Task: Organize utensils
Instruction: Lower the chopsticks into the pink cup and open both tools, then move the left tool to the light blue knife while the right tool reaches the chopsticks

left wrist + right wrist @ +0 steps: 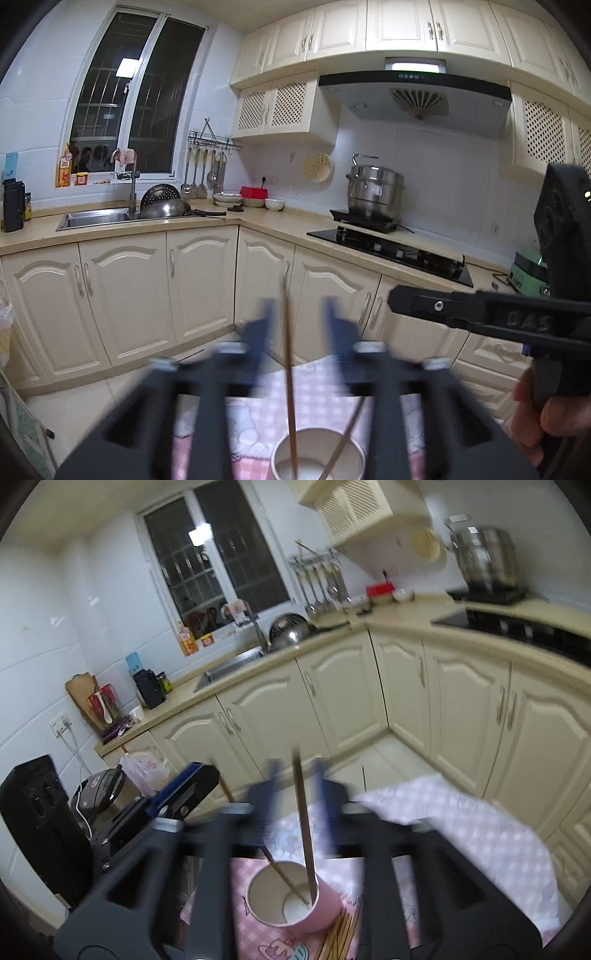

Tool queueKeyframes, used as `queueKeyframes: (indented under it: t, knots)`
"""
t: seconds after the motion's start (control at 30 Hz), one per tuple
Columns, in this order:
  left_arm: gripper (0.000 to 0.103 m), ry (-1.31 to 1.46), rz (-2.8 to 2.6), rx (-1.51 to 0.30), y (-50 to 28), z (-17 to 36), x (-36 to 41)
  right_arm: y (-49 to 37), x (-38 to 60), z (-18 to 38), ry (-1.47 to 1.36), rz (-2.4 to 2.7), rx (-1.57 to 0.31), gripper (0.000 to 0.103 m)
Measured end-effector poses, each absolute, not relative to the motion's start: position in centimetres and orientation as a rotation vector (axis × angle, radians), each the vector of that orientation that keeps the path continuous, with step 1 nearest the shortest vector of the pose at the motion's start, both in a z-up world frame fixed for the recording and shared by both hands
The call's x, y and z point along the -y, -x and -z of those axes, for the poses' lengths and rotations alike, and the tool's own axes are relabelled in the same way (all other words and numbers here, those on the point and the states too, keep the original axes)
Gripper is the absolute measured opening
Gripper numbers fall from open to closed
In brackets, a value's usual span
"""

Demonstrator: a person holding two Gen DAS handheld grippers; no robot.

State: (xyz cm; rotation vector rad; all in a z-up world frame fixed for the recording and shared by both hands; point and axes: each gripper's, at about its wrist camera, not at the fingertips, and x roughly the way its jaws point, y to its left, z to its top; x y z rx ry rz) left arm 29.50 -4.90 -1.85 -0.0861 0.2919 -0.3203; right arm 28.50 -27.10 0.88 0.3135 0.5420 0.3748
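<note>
A pink cup [295, 910] stands on a pink checked tablecloth [480, 830]; its rim also shows in the left wrist view [317, 456]. Two brown chopsticks stand in it. In the left wrist view one chopstick [289, 365] rises between the fingers of my left gripper [299, 314], which are apart and not touching it; the other [345, 443] leans right. In the right wrist view a chopstick [304, 830] stands between the fingers of my right gripper [297, 779], which are apart. My right gripper [480, 314] also shows from the side in the left wrist view. Both views are blurred.
Several loose chopsticks [340, 938] lie on the cloth beside the cup. Cream cabinets [199, 288] and a beige counter with a sink [96, 218], a stove [391, 251] and a steel pot [375, 190] lie beyond. A rice cooker [103, 790] sits at the left.
</note>
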Motion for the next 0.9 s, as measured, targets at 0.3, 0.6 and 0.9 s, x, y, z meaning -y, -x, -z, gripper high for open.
queueKeyframes:
  t: [0.3,0.6,0.9]
  knots:
    - [0.089,0.045,0.289,-0.263,-26.6,0.5,3.5,-25.7,31.5,-0.4,-0.406,-0.292,-0.525,0.095]
    - [0.090,0.036,0.242,-0.327,-24.1,0.4,2.7,-22.4,33.6,1.1,-0.423,-0.262,-0.589,0.096]
    - [0.090,0.032,0.208,-0.406,-21.7,1.6,1.7,-19.7,33.3,2.9,-0.396,-0.273,-0.667,0.096]
